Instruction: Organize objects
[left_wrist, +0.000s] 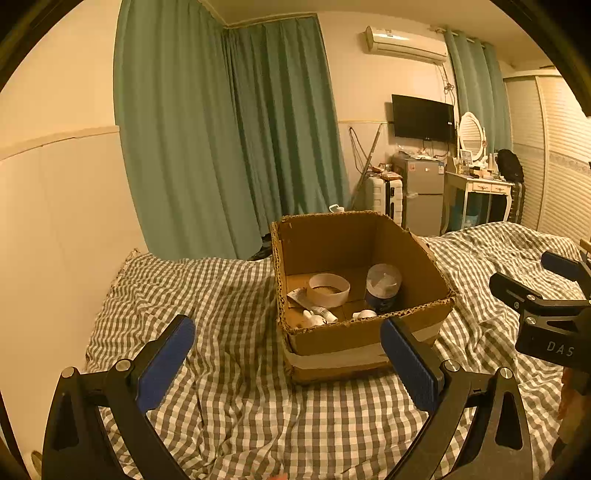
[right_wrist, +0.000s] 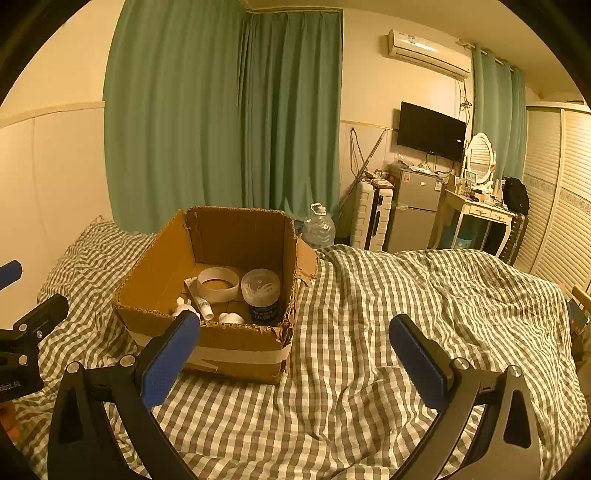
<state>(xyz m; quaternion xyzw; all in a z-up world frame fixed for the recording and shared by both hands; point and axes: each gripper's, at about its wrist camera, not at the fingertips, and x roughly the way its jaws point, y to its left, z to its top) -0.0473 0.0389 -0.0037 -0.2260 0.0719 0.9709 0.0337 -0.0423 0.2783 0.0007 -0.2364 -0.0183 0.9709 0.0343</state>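
**Bedroom background, non-task items**

Checked bedspread (right_wrist: 406, 314) is lying rumpled over the bed. Green curtains (right_wrist: 221, 110) are hanging closed behind it. Air conditioner (right_wrist: 428, 51) is sitting high on the wall, TV (right_wrist: 430, 131) hanging below. Water jug (right_wrist: 319, 227), white suitcase (right_wrist: 371, 216), small fridge (right_wrist: 415, 210) and dressing table (right_wrist: 480, 212) with oval mirror (right_wrist: 480, 158) are standing along the far wall.

Left wrist view: low over the checked bedspread (left_wrist: 236, 369), facing the foot of the bed, cardboard box (left_wrist: 332, 347) close ahead, right of centre. Right wrist view: same height and heading, set further right, box (right_wrist: 236, 350) left of centre. Shared: box, bedspread (right_wrist: 369, 332), green curtains (left_wrist: 229, 129), far wall with television (right_wrist: 430, 131).
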